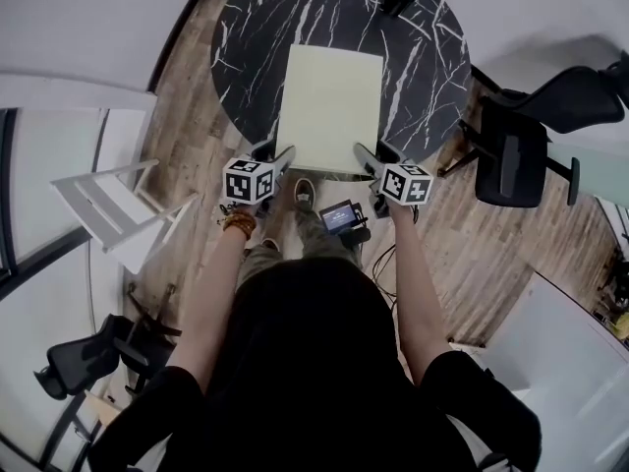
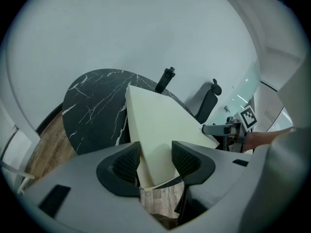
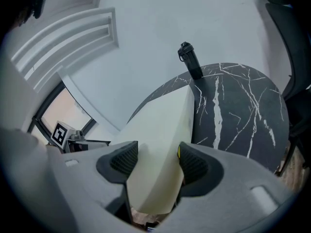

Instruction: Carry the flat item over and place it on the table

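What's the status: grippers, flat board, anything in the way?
Shut on board, near edge: left gripper, right gripper. Board over marble table, overhanging near rim. Far rim: black bottle, clear of it.

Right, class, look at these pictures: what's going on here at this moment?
A person holds a two-jaw gripper in each hand. The left gripper and the right gripper are each clamped on a near corner of the pale yellow sheet. It stretches out over the round black marble table, its near edge overhanging toward the person. Neither gripper has let go yet.
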